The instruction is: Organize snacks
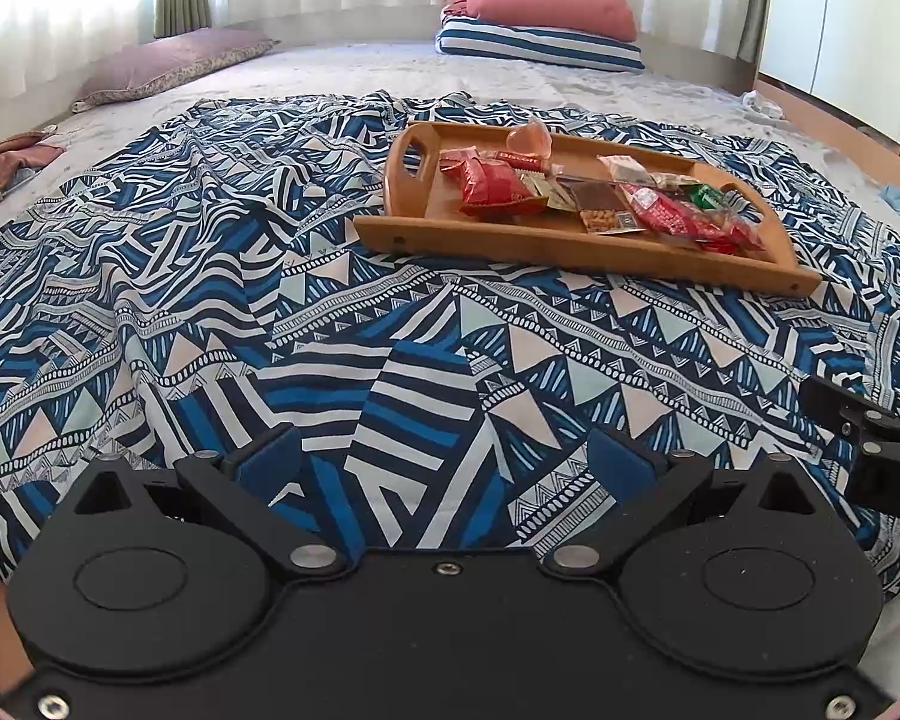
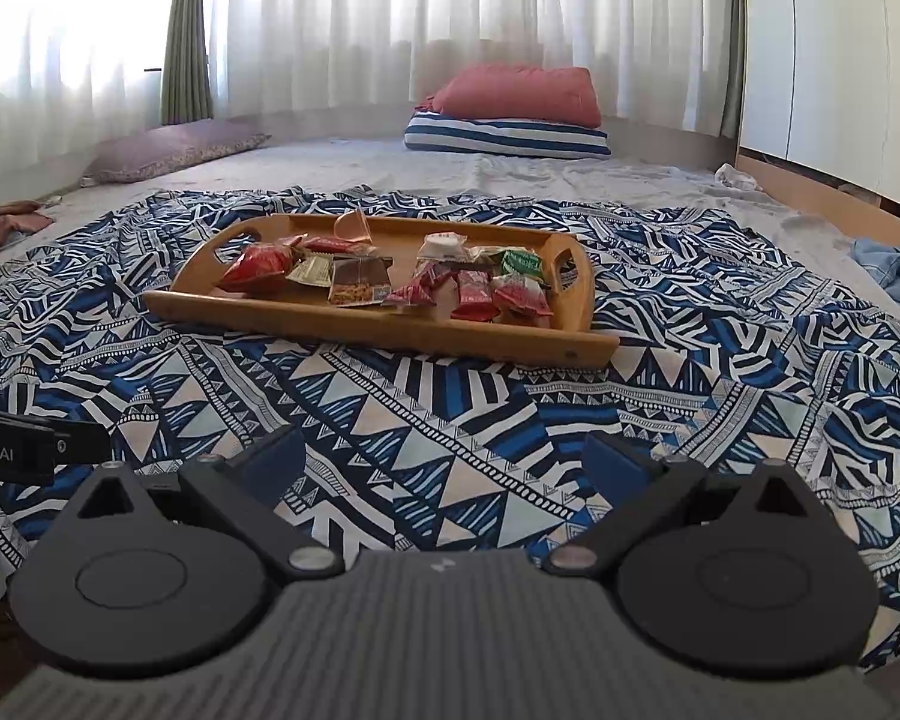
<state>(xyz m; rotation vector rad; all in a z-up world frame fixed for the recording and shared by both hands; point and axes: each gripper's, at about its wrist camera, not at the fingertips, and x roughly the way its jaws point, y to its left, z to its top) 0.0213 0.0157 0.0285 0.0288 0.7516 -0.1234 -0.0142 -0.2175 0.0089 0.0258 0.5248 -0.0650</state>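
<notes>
A wooden tray (image 1: 426,237) with cut-out handles lies on a blue patterned bedspread (image 1: 210,276), holding several snack packets: red bags (image 1: 489,183), a brown bar (image 1: 597,195), a green packet (image 1: 708,197) and a pink jelly cup (image 1: 531,138). The tray also shows in the right wrist view (image 2: 354,318) with the red bags (image 2: 258,267) and green packet (image 2: 522,264). My left gripper (image 1: 447,456) is open and empty, well short of the tray. My right gripper (image 2: 444,456) is open and empty, also short of the tray.
Pillows lie at the bed's far end: a pink one (image 1: 555,3) on a striped one (image 1: 540,51), and a mauve one (image 1: 174,63). Blue clothing (image 2: 894,264) lies at the right edge. White wardrobe doors (image 2: 822,48) stand right; curtains behind.
</notes>
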